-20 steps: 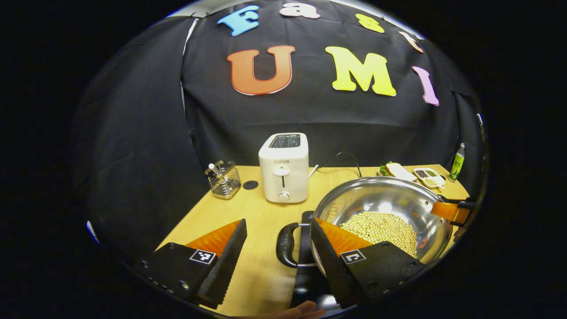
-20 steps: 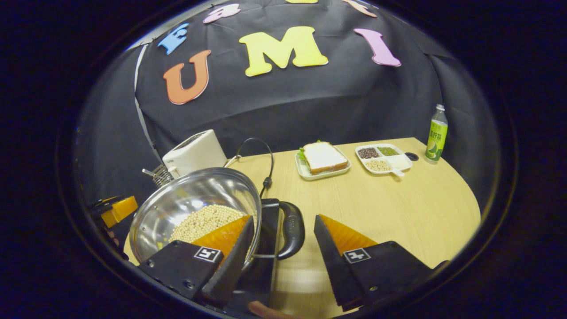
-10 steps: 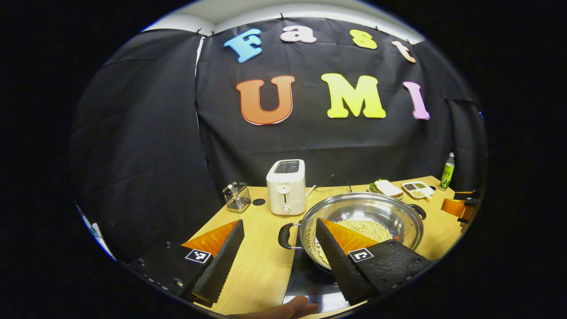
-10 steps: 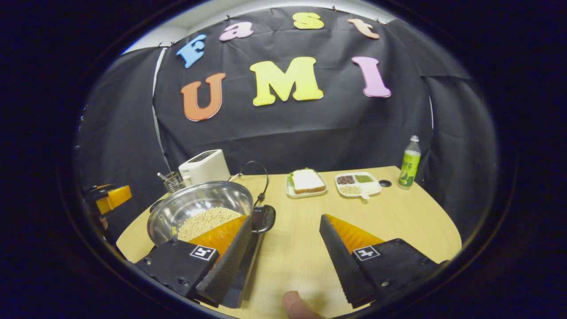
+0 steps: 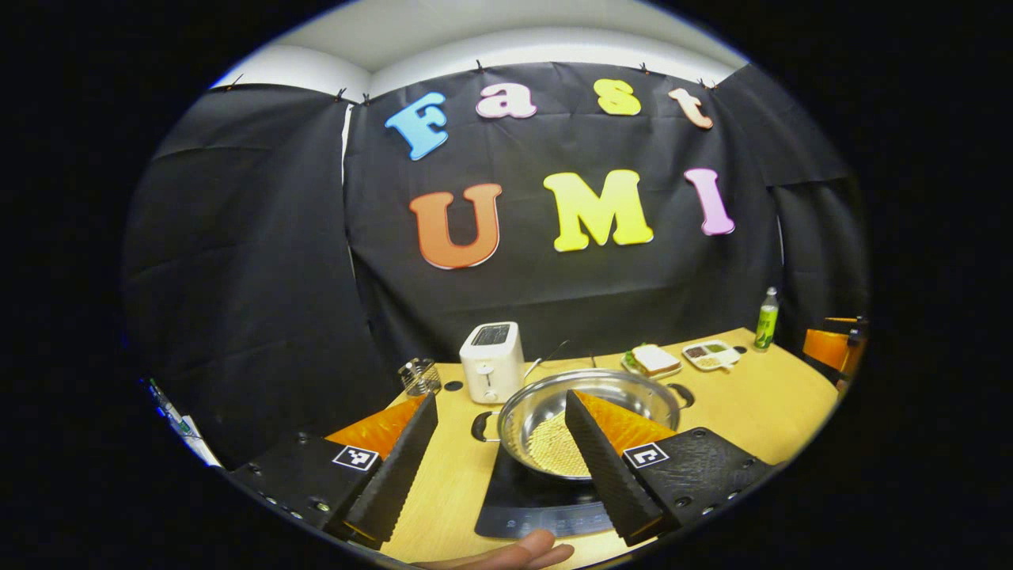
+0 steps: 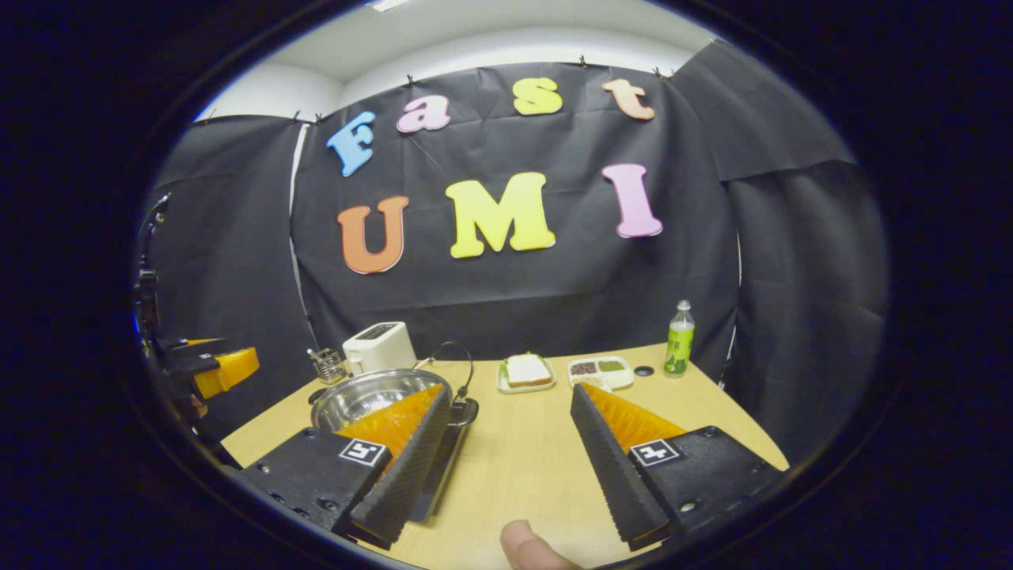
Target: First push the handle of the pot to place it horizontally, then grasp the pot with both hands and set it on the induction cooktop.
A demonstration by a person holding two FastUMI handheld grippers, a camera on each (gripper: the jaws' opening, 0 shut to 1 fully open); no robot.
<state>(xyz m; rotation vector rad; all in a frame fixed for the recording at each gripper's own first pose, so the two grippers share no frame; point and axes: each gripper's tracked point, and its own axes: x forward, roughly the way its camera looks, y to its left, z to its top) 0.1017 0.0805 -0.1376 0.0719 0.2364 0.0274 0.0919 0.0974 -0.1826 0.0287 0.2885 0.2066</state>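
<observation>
The pot (image 5: 589,419) sits on the cooktop (image 5: 526,507) near the counter's (image 5: 760,404) near edge, its handles out to the left and right, with pale beans in the bottom.

In the left gripper view the left gripper (image 5: 500,467) is held above the counter and back from the pot, pointing toward the far wall, its fingers spread wide with nothing between them. The tip of its right finger overlaps the pot in the picture (whether it touches I cannot tell). A fingertip (image 5: 518,550) of the person's hand shows at the bottom edge. The right gripper (image 5: 831,348) appears far off at the right edge, above the counter's right side.

In the right gripper view the right gripper (image 6: 506,451) is likewise wide open and holding nothing, raised over bare counter to the right of the pot (image 6: 372,396). A fingertip (image 6: 526,546) shows at the bottom.

Beyond the pot stand a toaster (image 5: 492,360) and a wire holder (image 5: 418,376); a sandwich plate (image 6: 526,372), a divided tray (image 6: 601,370) and a bottle (image 6: 678,339) lie farther right.
</observation>
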